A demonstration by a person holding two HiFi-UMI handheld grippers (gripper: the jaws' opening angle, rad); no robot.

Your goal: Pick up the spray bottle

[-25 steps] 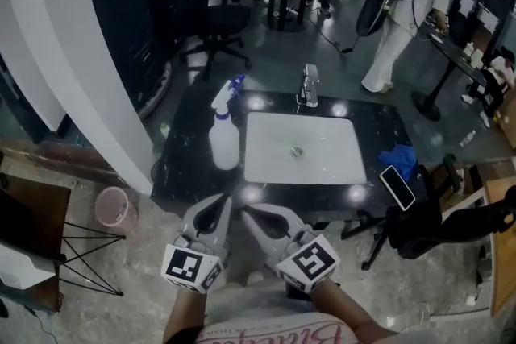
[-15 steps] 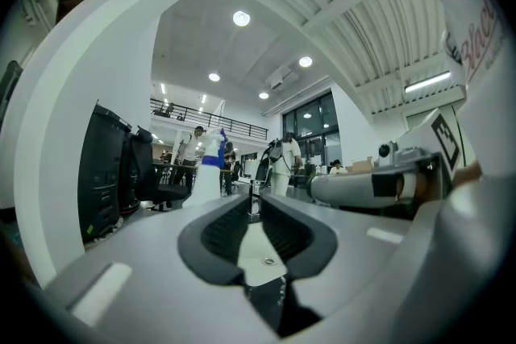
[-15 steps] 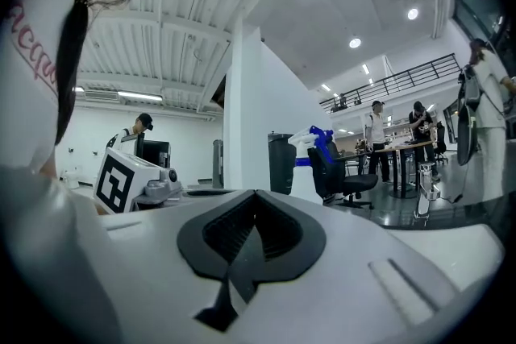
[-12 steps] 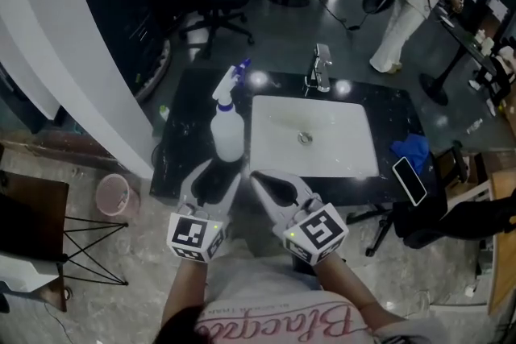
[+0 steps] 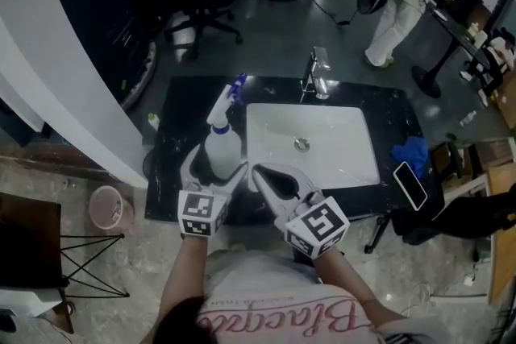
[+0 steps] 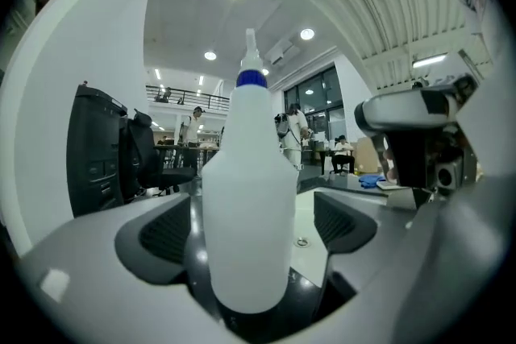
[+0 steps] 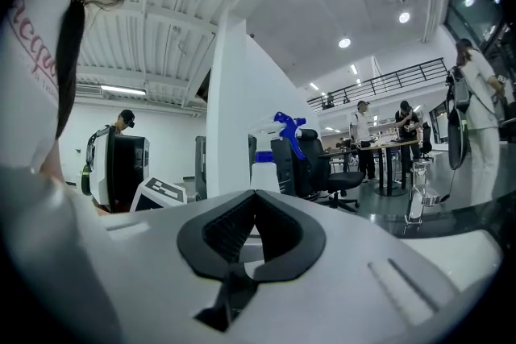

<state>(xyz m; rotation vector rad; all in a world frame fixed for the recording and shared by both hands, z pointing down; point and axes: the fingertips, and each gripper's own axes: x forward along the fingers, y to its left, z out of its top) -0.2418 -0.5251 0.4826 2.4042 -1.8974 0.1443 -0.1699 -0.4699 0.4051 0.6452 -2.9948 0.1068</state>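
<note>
The spray bottle, a white body with a blue and white trigger head, stands upright on the black countertop left of the sink. My left gripper reaches level around its lower body, its jaws opening. In the left gripper view the bottle fills the space between the dark pads, with a gap showing on each side. My right gripper is shut and empty just right of the bottle, over the counter's front edge. From the right gripper view the bottle rises behind the closed tips.
A white sink basin with a faucet sits right of the bottle. A blue cloth and a phone lie at the counter's right end. A white pillar stands left, a pink bin below it. Office chairs and people are behind.
Both grippers moved forward to the counter. The left jaws went from shut to wide open and now flank the bottle. The right jaws stayed shut.
</note>
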